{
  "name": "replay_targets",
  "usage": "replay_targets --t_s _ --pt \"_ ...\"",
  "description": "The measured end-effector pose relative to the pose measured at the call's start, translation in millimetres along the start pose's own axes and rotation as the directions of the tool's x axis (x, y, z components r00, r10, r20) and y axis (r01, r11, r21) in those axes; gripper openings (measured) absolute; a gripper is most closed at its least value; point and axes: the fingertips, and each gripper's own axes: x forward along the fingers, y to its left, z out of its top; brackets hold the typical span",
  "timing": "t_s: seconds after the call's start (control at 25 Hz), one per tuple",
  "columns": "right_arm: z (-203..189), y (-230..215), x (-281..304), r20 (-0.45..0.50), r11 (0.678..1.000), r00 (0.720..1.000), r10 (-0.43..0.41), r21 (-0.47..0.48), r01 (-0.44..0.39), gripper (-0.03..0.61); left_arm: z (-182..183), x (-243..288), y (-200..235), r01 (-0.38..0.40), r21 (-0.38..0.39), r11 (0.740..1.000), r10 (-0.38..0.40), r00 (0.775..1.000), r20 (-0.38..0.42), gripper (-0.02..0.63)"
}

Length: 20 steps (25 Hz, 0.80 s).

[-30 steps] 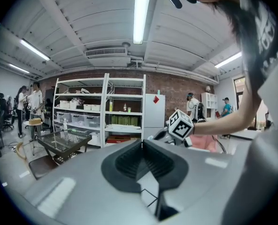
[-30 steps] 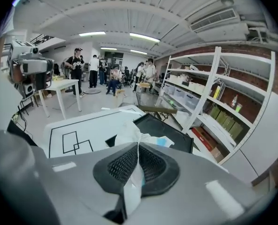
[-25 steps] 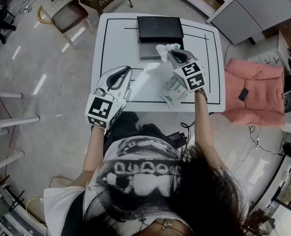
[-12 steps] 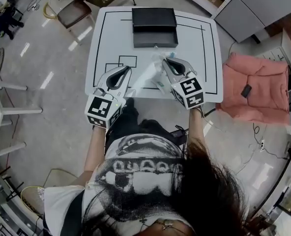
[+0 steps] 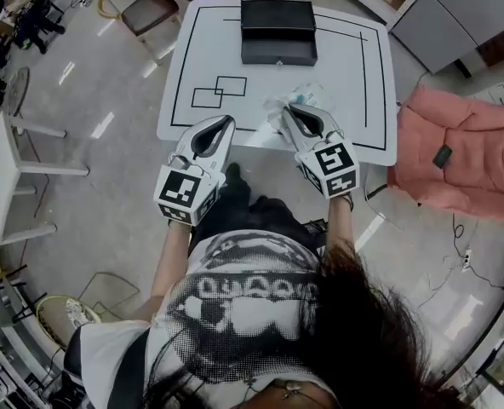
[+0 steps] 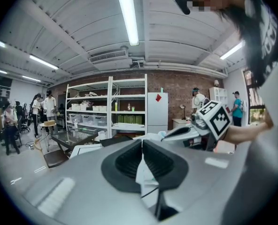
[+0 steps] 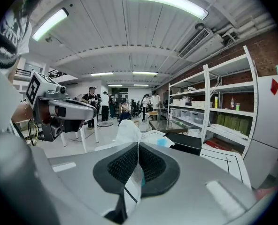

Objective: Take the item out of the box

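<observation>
The right tongs are pinching shut on a clear plastic packet. Its crumpled top is poking out past the tips and the rest is trailing down between the pads. That is a grip on the film itself, which looks like the sensible way to be carrying something this limp.

The left tongs are sitting closed too, tips together, and nothing looks caught in them. Through the slit below the tips only the white worktop with a black line is showing. They're hanging just beside the right pair, probably standing by.

Both pairs are hovering at the near edge of the worktop, pointing away from the person. The black box is sitting at the far edge, well apart from the packet. So the packet is looking fully out of the box, and setting it down seems to be all that's remaining.
</observation>
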Motion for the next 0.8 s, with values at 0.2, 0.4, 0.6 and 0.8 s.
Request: replay_targets --t_s 0.2,0.4,0.6,0.8 --pt "6.2 9.3 -13.4 0.018 1.0 1.0 -0.014 -0.005 0.014 0.011 6.2 -12.1 -6.5 0.001 0.011 1.0 -0.001 1.0 0.003 0.0" --pt "13.8 25.9 -17.5 0.042 1.0 0.999 -0.02 -0.001 0.02 0.011 5.2 -25.2 -1.6 0.002 0.018 1.0 -0.002 1.0 0.006 0.0" --pt "19.3 56.6 -14.9 0.048 1.0 0.999 -0.026 0.003 0.026 0.011 2.7 -48.4 11.0 0.0 0.015 1.0 -0.001 1.0 0.019 0.0" --pt "23.8 91.5 -8.5 0.034 0.999 0.998 -0.046 0.01 0.045 0.011 -3.5 -80.7 29.2 0.013 0.01 1.0 -0.014 1.0 0.027 0.0"
